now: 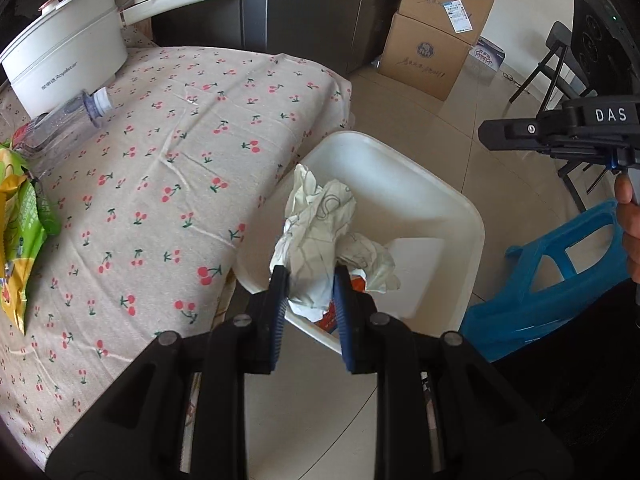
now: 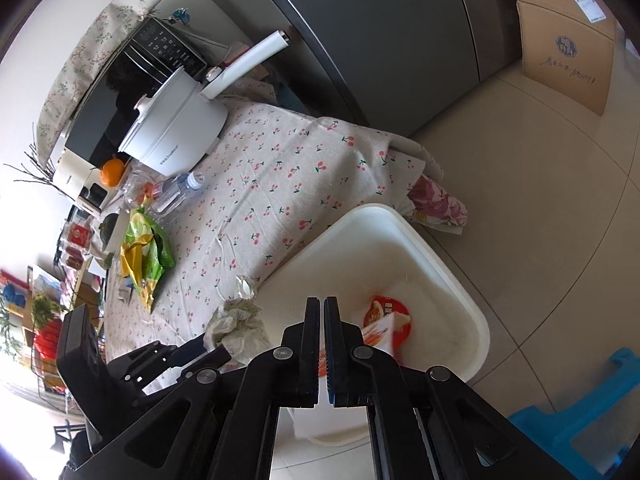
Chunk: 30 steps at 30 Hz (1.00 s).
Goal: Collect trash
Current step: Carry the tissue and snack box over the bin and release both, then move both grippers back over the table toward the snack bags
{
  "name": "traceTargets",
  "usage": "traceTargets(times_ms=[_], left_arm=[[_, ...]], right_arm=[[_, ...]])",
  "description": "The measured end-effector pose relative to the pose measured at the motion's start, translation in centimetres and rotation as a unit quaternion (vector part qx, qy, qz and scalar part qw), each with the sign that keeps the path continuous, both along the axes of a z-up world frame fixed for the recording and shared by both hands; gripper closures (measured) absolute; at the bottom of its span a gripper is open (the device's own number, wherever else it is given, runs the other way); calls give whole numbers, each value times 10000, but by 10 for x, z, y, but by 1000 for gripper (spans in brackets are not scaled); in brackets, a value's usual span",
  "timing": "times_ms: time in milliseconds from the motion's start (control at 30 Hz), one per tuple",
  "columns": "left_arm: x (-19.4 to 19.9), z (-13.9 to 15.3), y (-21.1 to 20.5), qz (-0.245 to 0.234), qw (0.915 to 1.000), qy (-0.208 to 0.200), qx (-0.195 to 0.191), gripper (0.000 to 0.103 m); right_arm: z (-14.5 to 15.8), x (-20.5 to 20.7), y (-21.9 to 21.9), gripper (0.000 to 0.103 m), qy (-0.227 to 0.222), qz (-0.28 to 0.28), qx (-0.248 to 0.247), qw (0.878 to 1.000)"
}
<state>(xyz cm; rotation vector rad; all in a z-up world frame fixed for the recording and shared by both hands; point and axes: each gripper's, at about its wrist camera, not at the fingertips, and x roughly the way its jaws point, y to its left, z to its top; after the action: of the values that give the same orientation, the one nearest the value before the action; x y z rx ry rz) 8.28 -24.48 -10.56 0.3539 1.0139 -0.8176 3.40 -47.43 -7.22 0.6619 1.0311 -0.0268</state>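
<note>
My left gripper (image 1: 310,280) is shut on a crumpled white paper wad (image 1: 320,232) and holds it over the near rim of the white trash bin (image 1: 460,200) on the floor beside the table. The right wrist view shows the wad (image 2: 236,324) in the left gripper (image 2: 208,350) at the bin's (image 2: 440,264) left edge. A red and white snack carton (image 2: 386,320) lies in the bin. My right gripper (image 2: 322,304) is shut and empty above the bin. A green and yellow snack bag (image 1: 20,240) and a clear plastic bottle (image 1: 68,120) lie on the table.
The table has a cherry-print cloth (image 1: 180,160). A white electric pot (image 1: 68,48) stands at its back. A blue plastic stool (image 1: 552,272) stands right of the bin. Cardboard boxes (image 1: 436,32) and a grey fridge (image 1: 312,12) stand behind.
</note>
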Motion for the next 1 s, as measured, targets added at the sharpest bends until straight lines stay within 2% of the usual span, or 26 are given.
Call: traceTargets(times_ms=[100, 167, 233, 333, 600, 733, 800, 867, 1000], left_arm=[[1, -7, -7, -76, 10000, -5, 43, 76], [1, -9, -8, -63, 9999, -65, 74, 70], [2, -9, -8, -34, 10000, -52, 50, 56], [5, -8, -5, 42, 10000, -65, 32, 45], [16, 6, 14, 349, 9993, -140, -69, 23], [21, 14, 27, 518, 9984, -199, -51, 20], [25, 16, 34, 616, 9978, -237, -1, 19], [28, 19, 41, 742, 9968, -288, 44, 18], [35, 26, 60, 1024, 9941, -356, 56, 14]], right_arm=[[-2, 1, -2, 100, 37, -13, -5, 10000], [-2, 2, -3, 100, 47, -17, -18, 10000], [-3, 3, -4, 100, 68, -23, -11, 10000], [-4, 4, -6, 99, 115, -50, 6, 9999], [-5, 5, -5, 94, 207, -116, 17, 9997], [-3, 8, -1, 80, 245, -121, -49, 9996], [0, 9, 2, 69, 218, -95, -94, 9997], [3, 10, 6, 53, 182, -81, -133, 9997], [11, 17, 16, 41, 137, -44, -273, 9995]])
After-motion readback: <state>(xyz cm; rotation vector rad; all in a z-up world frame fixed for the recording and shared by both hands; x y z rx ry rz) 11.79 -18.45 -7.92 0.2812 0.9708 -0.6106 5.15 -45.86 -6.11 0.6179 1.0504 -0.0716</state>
